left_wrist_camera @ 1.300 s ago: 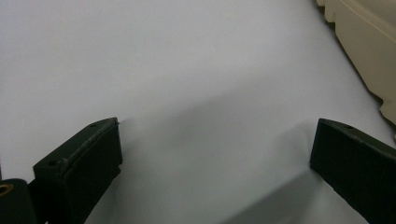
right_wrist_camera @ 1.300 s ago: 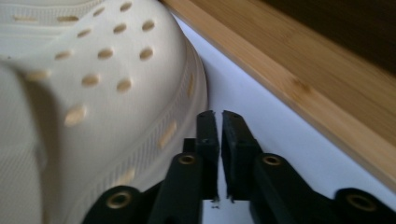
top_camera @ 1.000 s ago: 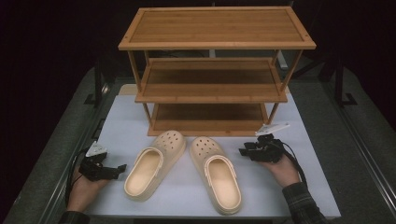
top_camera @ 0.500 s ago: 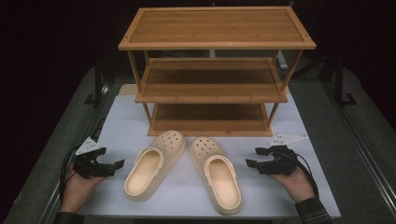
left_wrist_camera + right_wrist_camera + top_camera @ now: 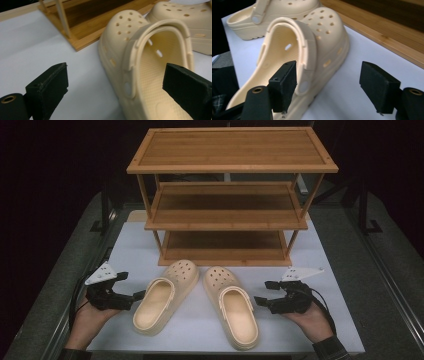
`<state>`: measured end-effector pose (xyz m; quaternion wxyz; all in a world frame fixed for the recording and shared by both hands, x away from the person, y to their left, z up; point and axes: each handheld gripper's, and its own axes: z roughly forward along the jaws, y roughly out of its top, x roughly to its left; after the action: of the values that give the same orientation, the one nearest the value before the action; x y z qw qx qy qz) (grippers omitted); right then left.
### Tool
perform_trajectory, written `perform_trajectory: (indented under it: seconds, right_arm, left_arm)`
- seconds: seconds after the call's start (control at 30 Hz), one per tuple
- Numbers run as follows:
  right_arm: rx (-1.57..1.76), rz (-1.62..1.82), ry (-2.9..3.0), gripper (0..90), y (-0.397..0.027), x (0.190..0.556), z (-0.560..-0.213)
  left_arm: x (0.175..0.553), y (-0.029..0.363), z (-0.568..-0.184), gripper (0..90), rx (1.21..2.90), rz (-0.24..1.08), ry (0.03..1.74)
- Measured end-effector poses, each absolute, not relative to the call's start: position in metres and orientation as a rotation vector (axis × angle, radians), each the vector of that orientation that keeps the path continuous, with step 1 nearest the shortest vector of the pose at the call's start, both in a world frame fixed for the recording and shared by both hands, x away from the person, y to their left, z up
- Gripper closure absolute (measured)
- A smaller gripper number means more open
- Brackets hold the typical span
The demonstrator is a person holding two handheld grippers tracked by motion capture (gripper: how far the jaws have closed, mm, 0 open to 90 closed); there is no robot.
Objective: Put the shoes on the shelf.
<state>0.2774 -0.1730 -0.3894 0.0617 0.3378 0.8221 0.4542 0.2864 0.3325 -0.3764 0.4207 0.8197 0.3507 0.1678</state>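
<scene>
Two cream clogs lie side by side on the counter (image 5: pixel 320 320) just in front of the bamboo shoe rack (image 5: pixel 227 220), toes toward its bottom shelf: the left clog (image 5: pixel 160 302) angled slightly outward, the right clog (image 5: pixel 232 307) beside it. The left gripper (image 5: pixel 131 296) sits at the left clog's outer rim, its fingers (image 5: pixel 48 87) spread, one outside the wall and one over the footbed, not pressing. The right gripper (image 5: pixel 262 292) faces the right clog's outer side; its fingers (image 5: pixel 284 83) have just been opening and stand apart, one near the heel strap, nothing pinched. The soft wall could fold or slip from a shallow bite, and a drooping clog could catch the shelf edge. The counter is a pale, smooth sheet over a grey table, and the room around it is dark.
</scene>
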Motion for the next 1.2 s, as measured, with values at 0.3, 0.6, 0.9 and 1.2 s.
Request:
perform_trajectory:
  seconds: [0.3, 0.6, 0.9, 1.2]
  right_arm:
    - [0.989, 1.385, 2.518, 30.4, -0.152, 0.281, -0.393]
    - [0.981, 1.381, 2.525, 33.9, -0.139, 0.287, -0.396]
    - [0.967, 1.328, 2.541, 41.9, -0.124, 0.294, -0.402]
    - [0.959, 1.316, 2.55, 57.7, -0.122, 0.295, -0.405]
  left_arm:
    - [0.296, 0.312, -0.379, 15.0, 2.092, 0.401, 0.82]
    - [0.311, 0.302, -0.382, 24.3, 2.113, 0.388, 0.802]
    - [0.314, 0.296, -0.394, 45.5, 2.132, 0.363, 0.785]
    - [0.315, 0.294, -0.397, 64.9, 2.157, 0.38, 0.778]
